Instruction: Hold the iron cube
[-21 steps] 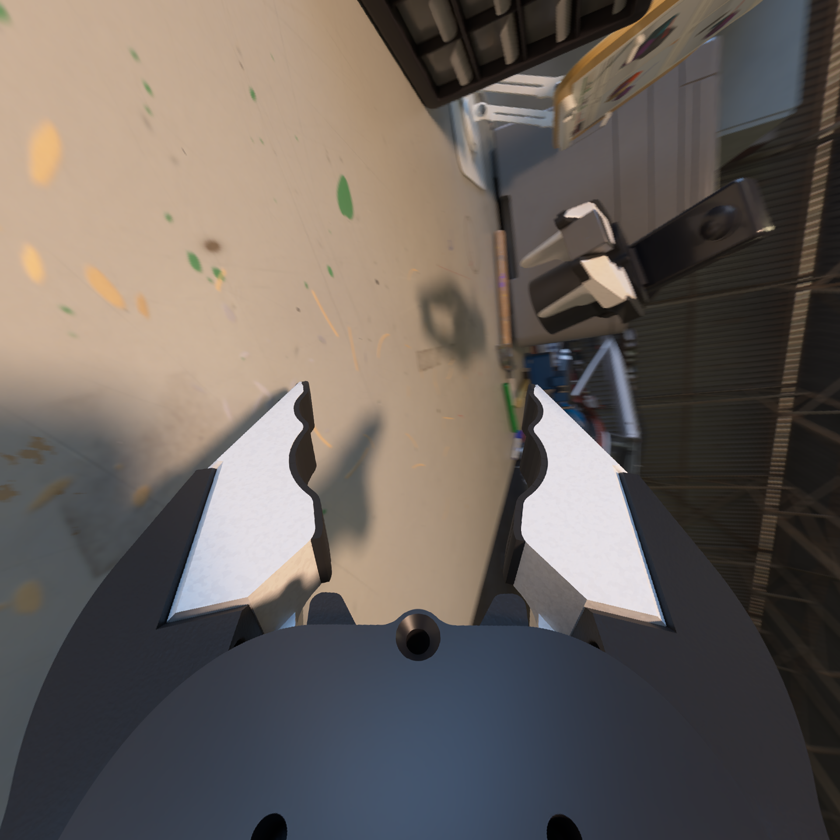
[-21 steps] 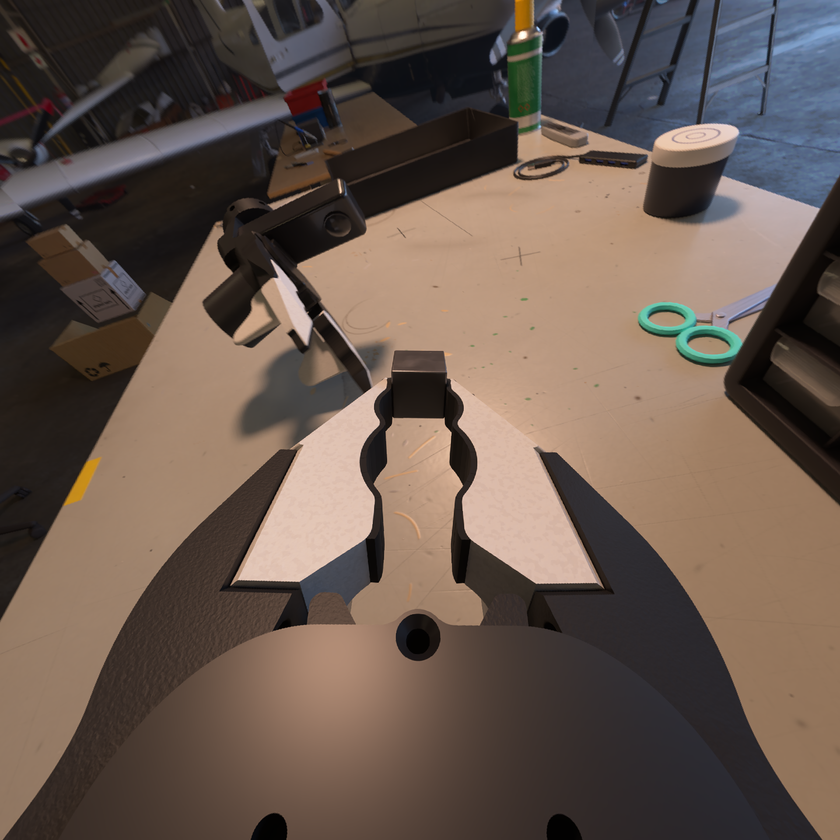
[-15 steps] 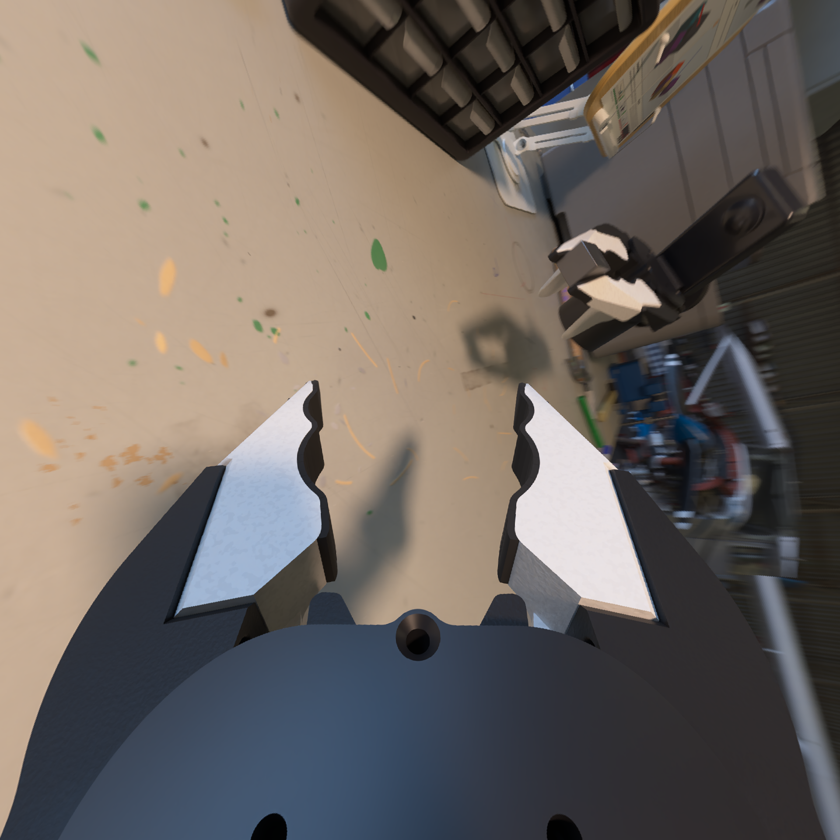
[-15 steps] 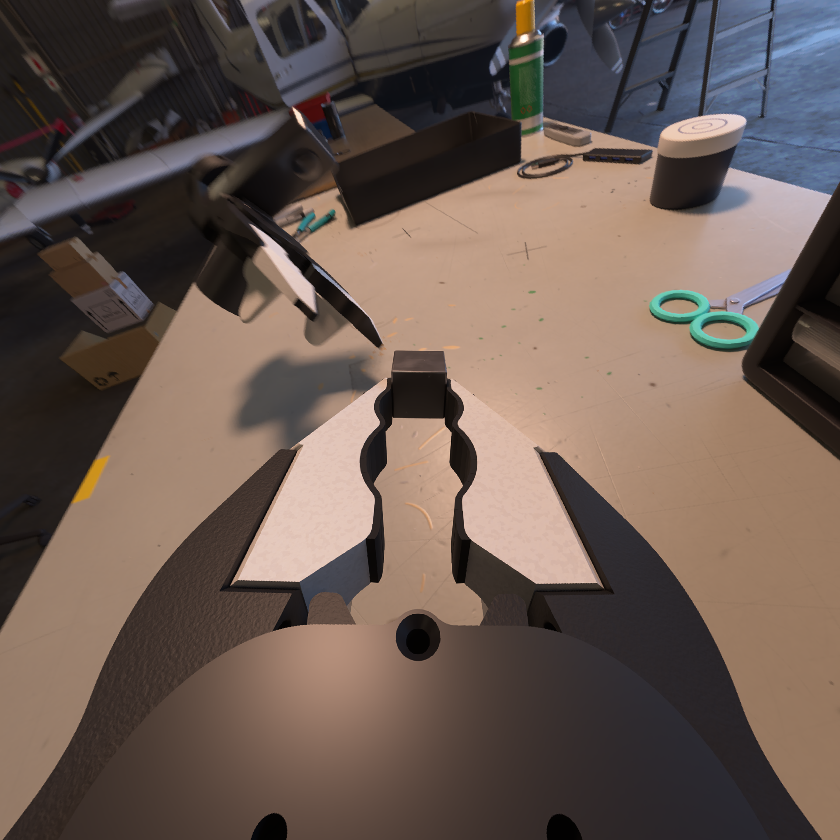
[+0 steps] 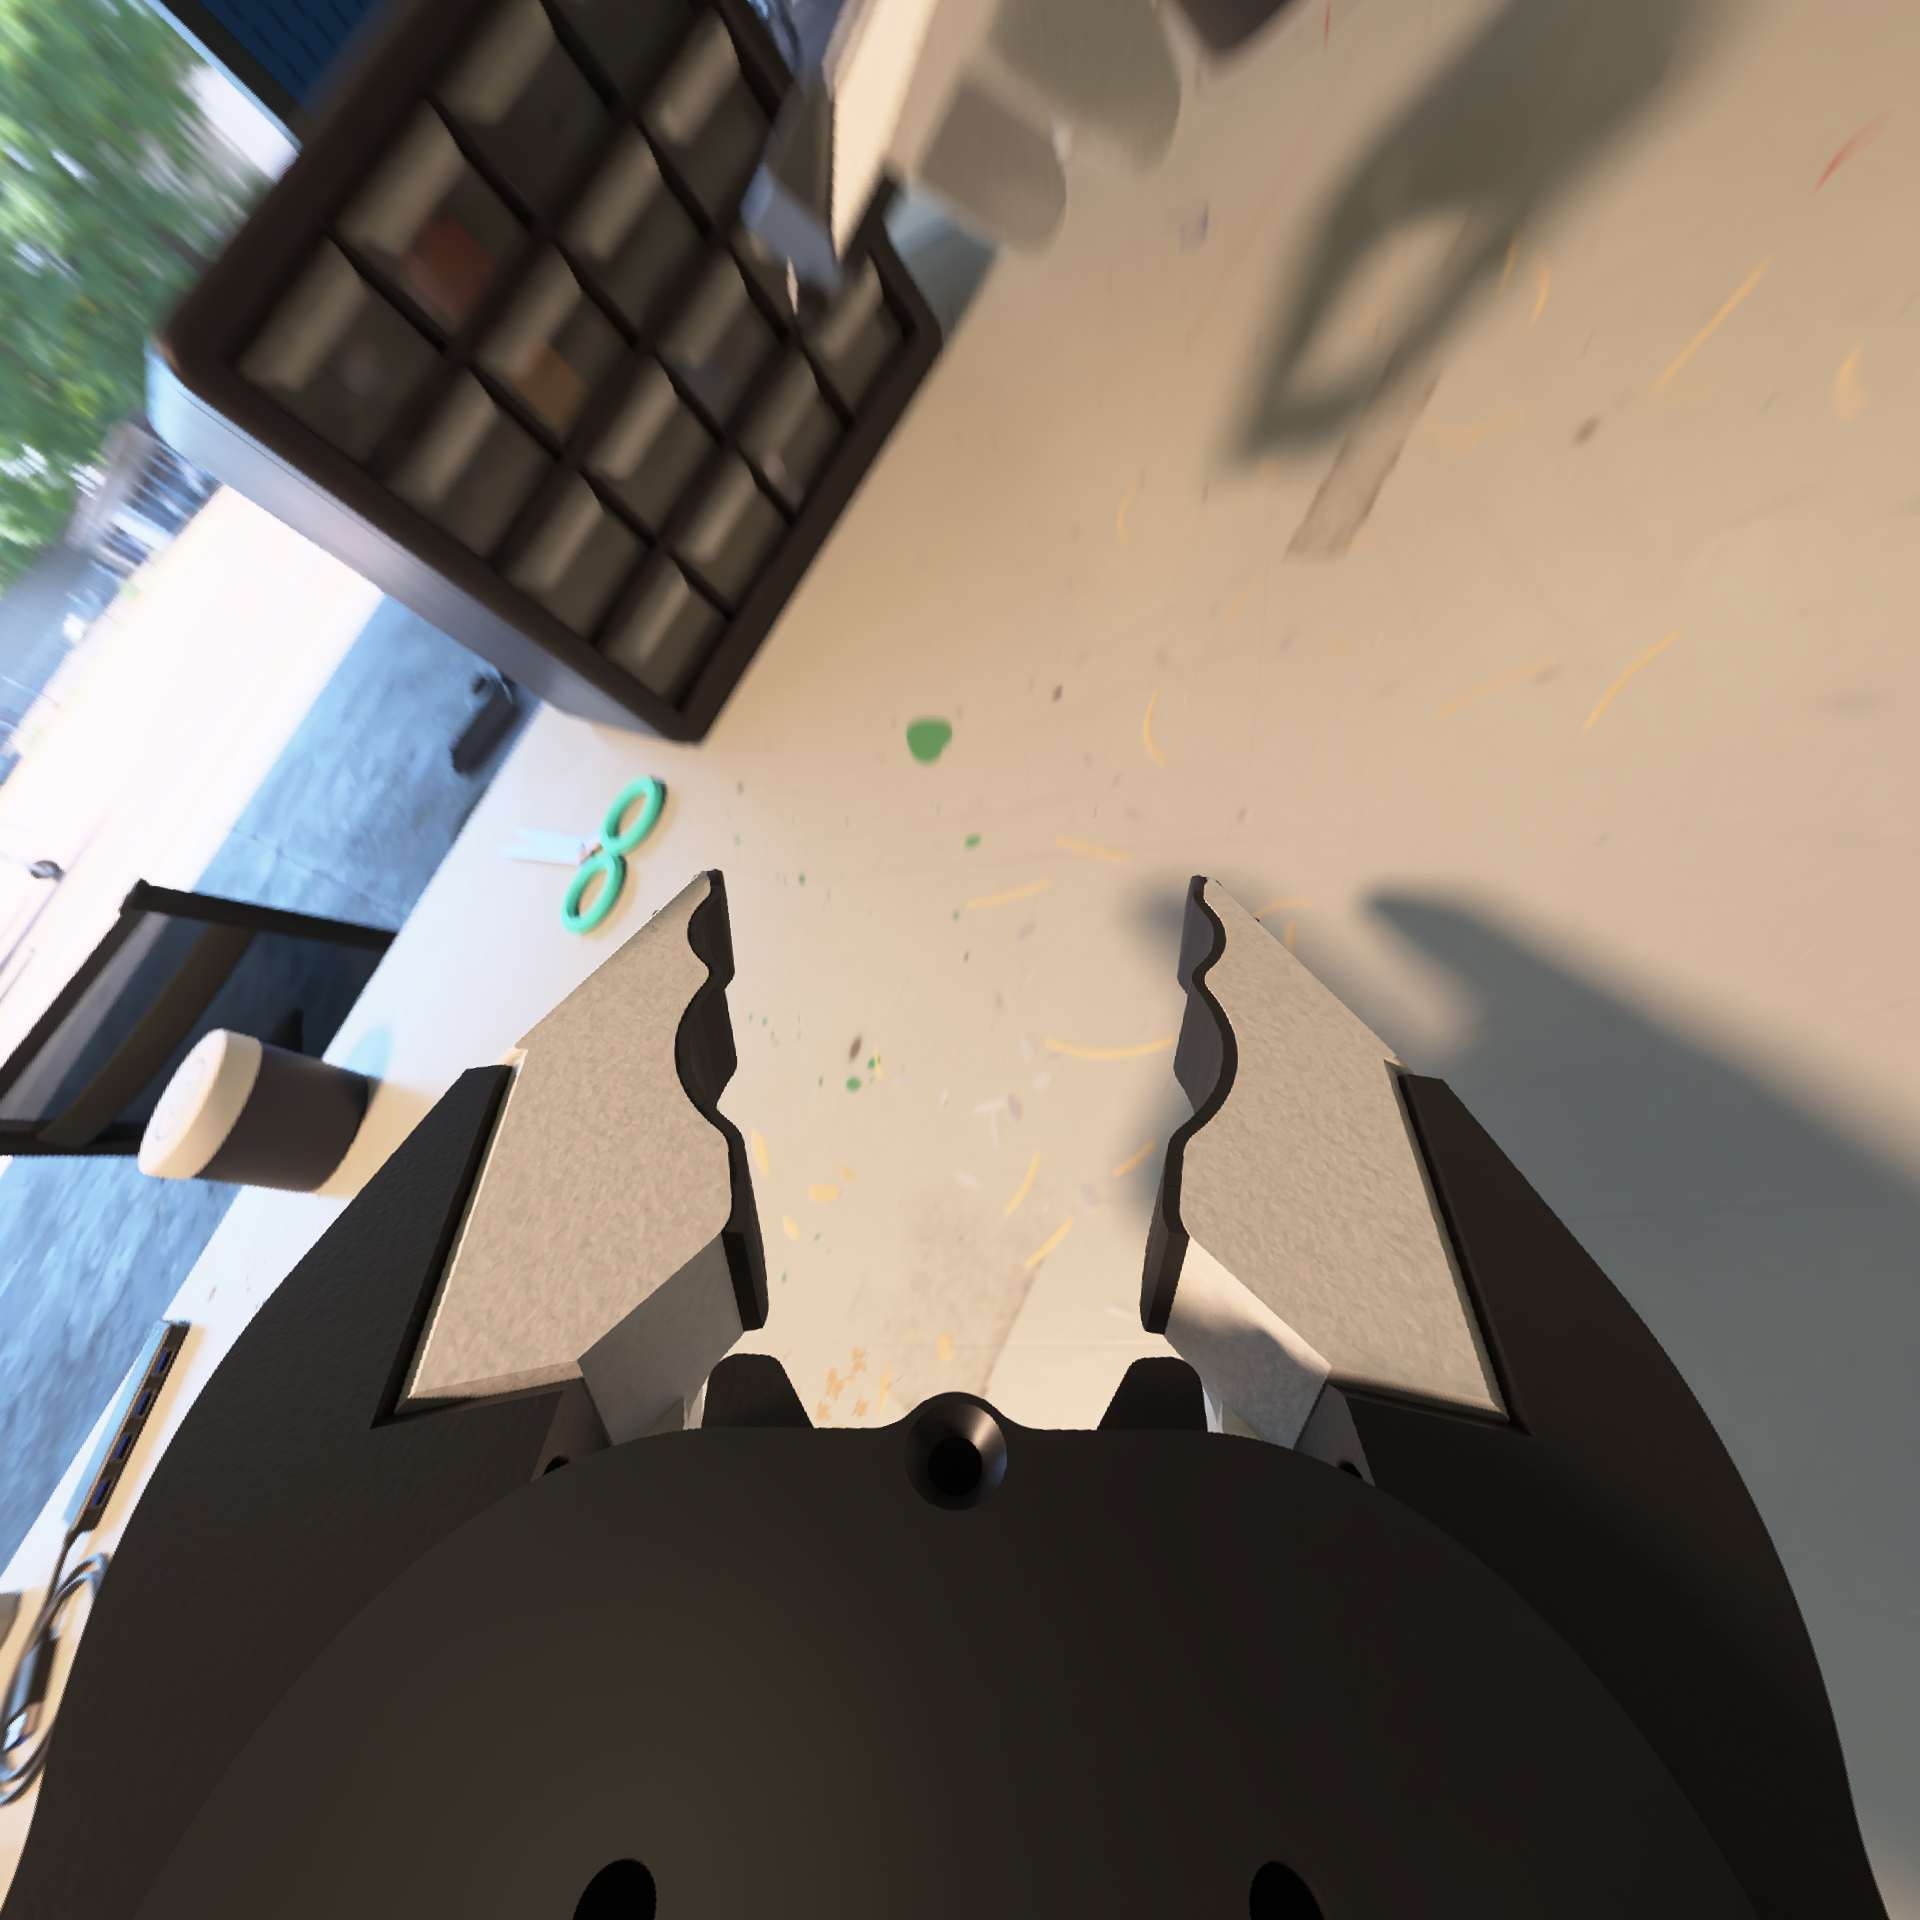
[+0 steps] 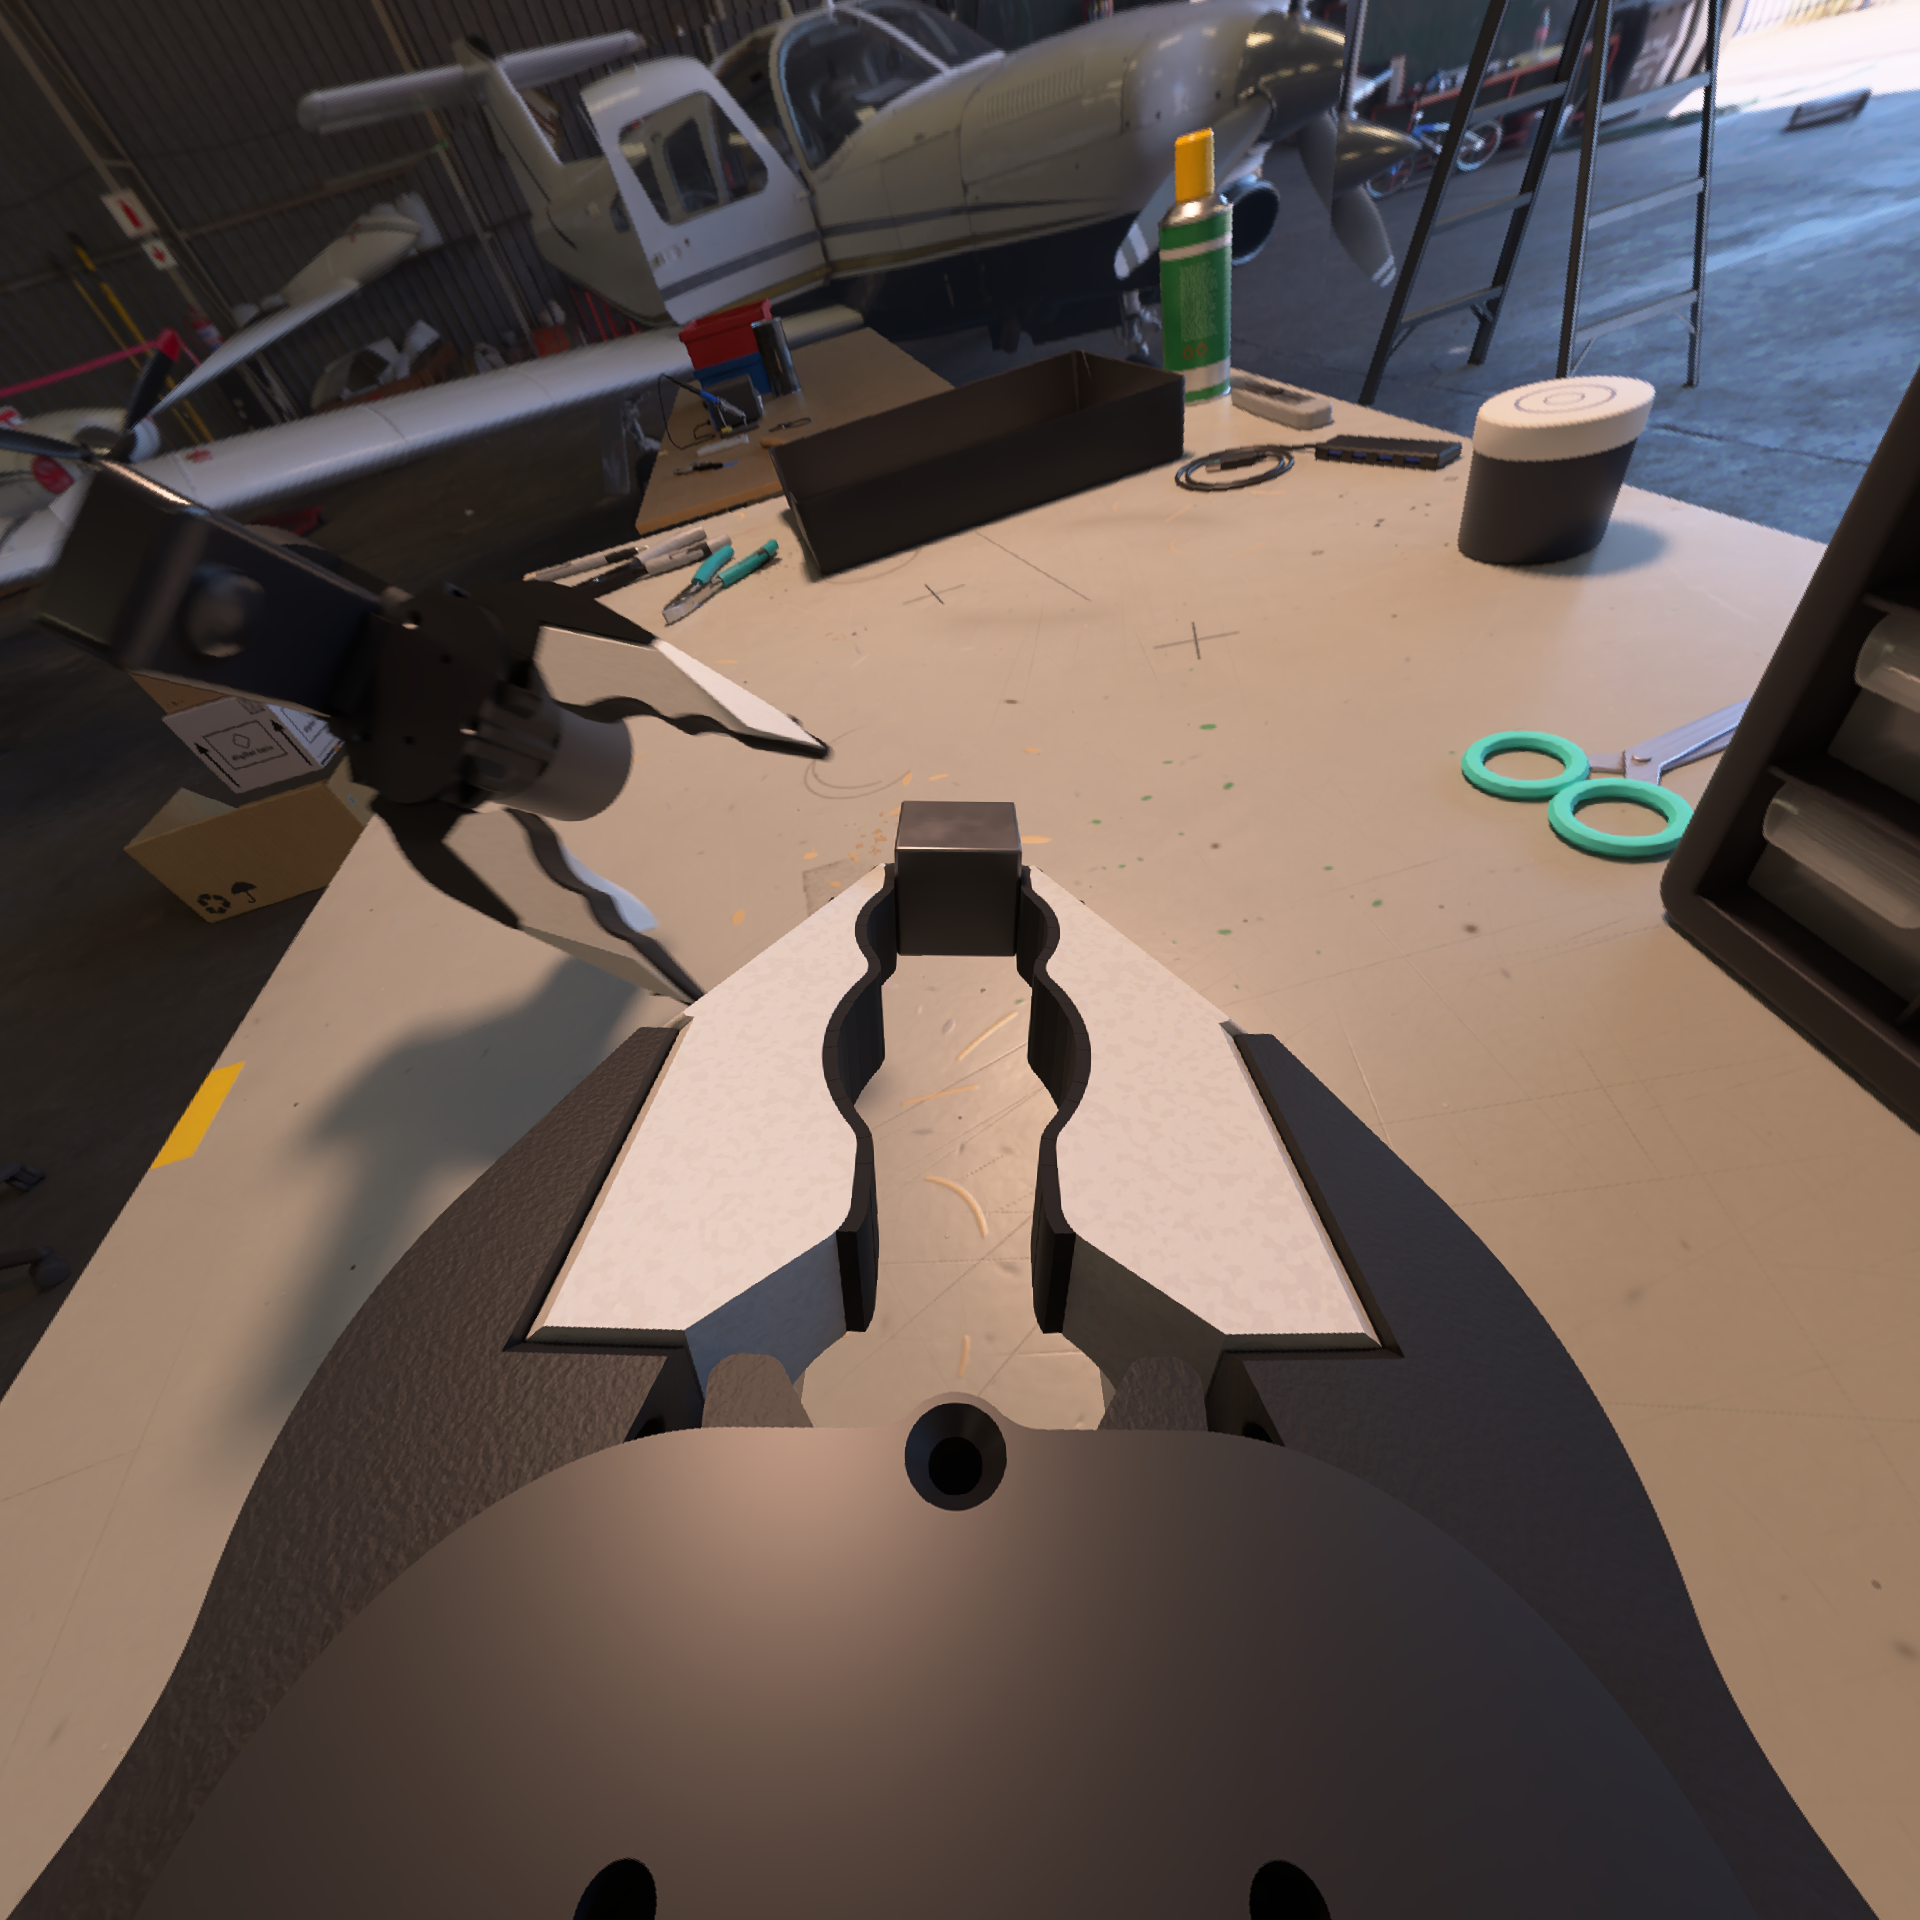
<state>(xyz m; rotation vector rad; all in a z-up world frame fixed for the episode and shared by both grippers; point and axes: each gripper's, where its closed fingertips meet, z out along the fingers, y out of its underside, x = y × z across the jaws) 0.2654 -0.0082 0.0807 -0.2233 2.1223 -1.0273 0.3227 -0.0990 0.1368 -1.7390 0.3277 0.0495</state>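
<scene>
Fingers of the left gripper [image 5: 954,894] gape wide over bare table [image 5: 1351,727], nothing between them, while the right gripper [image 6: 956,894] pinches the iron cube [image 6: 955,875] at its very tips above the table, so I'd keep that squeeze steady.

1. The iron cube [image 6: 956,876] sits between the right gripper [image 6: 956,914] fingertips, above the table [image 6: 1299,935].
2. Left of the cube: the left gripper [image 6: 748,862].
3. Right of the cube: scissors [image 6: 1569,784], then a drawer cabinet [image 6: 1787,831].
4. Behind the cube: an open box [image 6: 987,457].
</scene>
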